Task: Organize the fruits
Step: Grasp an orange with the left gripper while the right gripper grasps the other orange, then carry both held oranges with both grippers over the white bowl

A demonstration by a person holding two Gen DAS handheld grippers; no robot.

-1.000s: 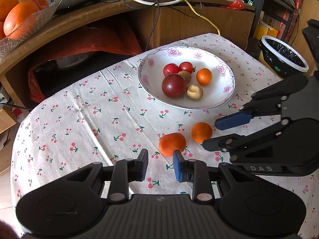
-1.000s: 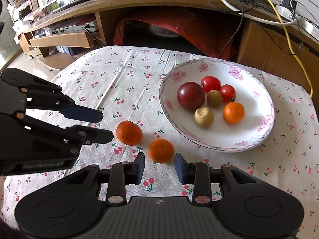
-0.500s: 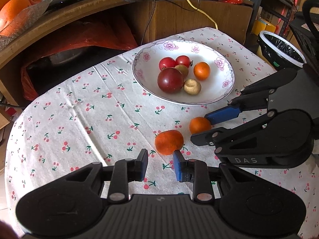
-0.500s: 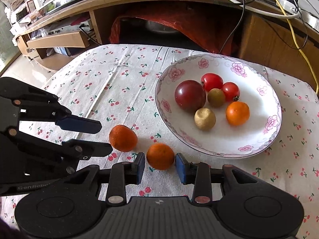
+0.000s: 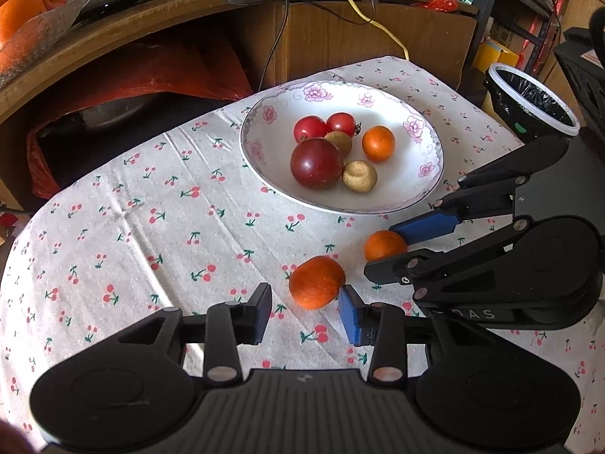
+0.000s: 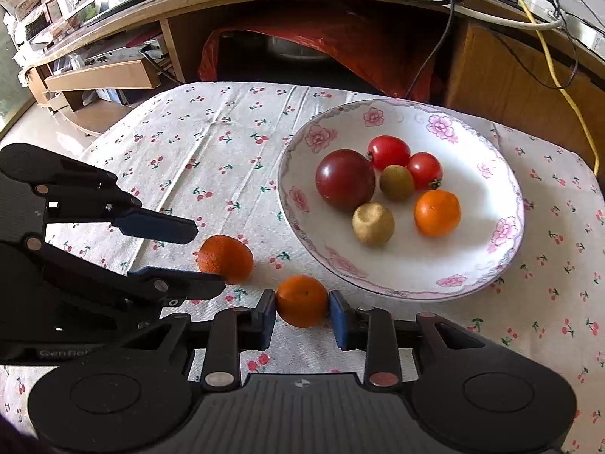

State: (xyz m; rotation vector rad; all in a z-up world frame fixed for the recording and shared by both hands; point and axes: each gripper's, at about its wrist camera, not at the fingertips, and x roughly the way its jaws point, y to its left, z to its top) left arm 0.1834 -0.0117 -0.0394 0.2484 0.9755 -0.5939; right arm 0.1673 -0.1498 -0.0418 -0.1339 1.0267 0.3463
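Note:
Two small oranges lie on the cherry-print cloth in front of a white flowered bowl (image 5: 412, 185) (image 6: 487, 234). The bowl holds a dark red fruit, two red tomatoes, two kiwis and one orange. My left gripper (image 5: 306, 314) (image 6: 191, 259) is open. The larger orange (image 5: 317, 283) (image 6: 226, 259) sits just ahead of its tips, against the right pad. My right gripper (image 6: 302, 316) (image 5: 382, 249) is open too, with the smaller orange (image 6: 301, 305) (image 5: 383, 244) on the cloth between its pads, which stand close to its sides.
A wooden desk with cables runs along the back, with a red plastic bag (image 5: 132, 72) under it. A dish of oranges (image 5: 22, 19) stands on the desk at the left. A bin lined with a black bag (image 5: 529, 102) sits beyond the table's right edge.
Both grippers moved forward to the oranges. The smaller orange now lies between the right gripper's pads. The left gripper's jaws opened wider as it neared the larger orange.

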